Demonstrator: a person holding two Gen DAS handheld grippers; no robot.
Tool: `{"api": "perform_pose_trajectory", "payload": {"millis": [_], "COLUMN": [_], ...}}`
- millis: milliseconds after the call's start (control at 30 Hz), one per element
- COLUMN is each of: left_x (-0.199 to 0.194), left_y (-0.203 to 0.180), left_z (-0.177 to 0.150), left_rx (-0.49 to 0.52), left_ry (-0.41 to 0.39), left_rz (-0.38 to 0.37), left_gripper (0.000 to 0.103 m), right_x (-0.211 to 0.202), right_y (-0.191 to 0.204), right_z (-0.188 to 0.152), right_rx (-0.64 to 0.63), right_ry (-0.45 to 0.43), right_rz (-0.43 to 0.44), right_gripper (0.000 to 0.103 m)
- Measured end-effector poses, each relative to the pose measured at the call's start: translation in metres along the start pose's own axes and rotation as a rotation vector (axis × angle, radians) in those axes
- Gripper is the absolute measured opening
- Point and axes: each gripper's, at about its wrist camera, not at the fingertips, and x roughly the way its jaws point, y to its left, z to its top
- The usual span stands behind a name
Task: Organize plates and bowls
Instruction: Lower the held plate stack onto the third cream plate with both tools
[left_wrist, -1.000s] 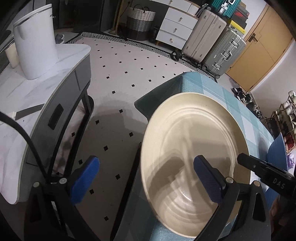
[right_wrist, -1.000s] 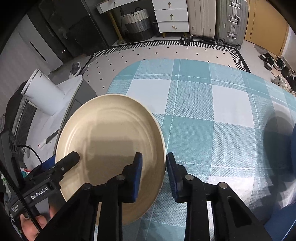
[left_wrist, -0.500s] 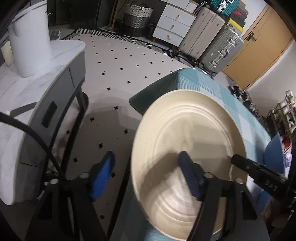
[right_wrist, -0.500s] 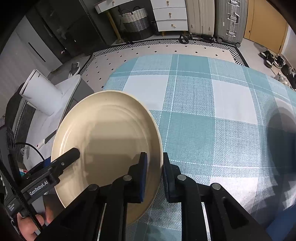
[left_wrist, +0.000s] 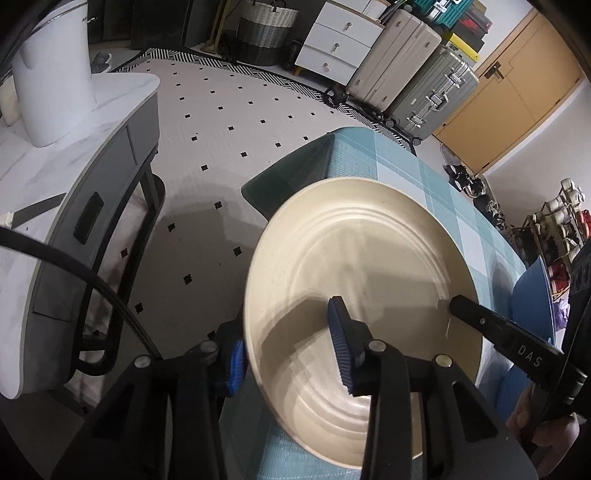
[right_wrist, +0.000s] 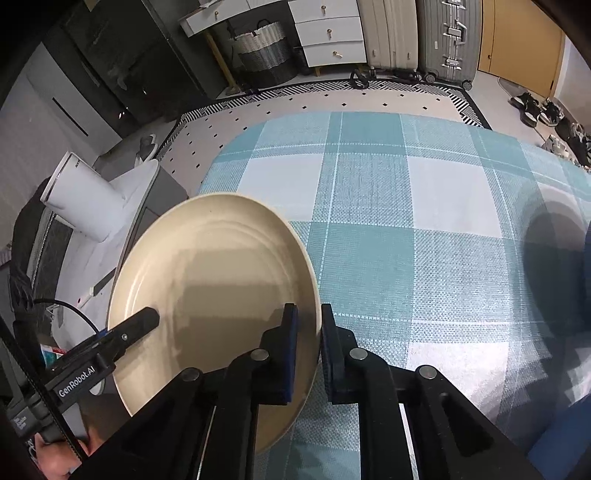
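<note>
Above the tablecloth (right_wrist: 424, 229), both claws pinch the tilted plate (right_wrist: 221, 266).

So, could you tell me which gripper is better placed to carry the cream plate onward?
The right gripper: its jaws pinch the cream plate at the rim. The left gripper only straddles the opposite rim, jaws wider apart, grip unclear.

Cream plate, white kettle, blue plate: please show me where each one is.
cream plate (right_wrist: 221, 266), right wrist view, centre of its face
white kettle (left_wrist: 51, 74), left wrist view, body
blue plate (left_wrist: 532, 306), left wrist view, visible face
</note>
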Motion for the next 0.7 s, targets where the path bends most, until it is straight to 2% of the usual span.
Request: {"api": "perform_pose_trajectory", "payload": {"millis": [200,700], "left_x": [-0.008,-0.032], "left_y": [-0.003,-0.016], "left_z": [-0.001,-0.011], "left_rx": [0.01,0.032], "left_ry": [-0.001,-0.049], "left_rz": [0.009,0.029], "left_gripper": [0.03,0.028], "right_x": [-0.007,-0.04], "right_y": [-0.002,0.0], "right_z": [0.0,-0.006], "right_rx": [0.013,-0.014], "right_ry": [-0.005,-0.067], "right_rz": [0.002,-0.004], "right_gripper": [0.009,0.009]}}
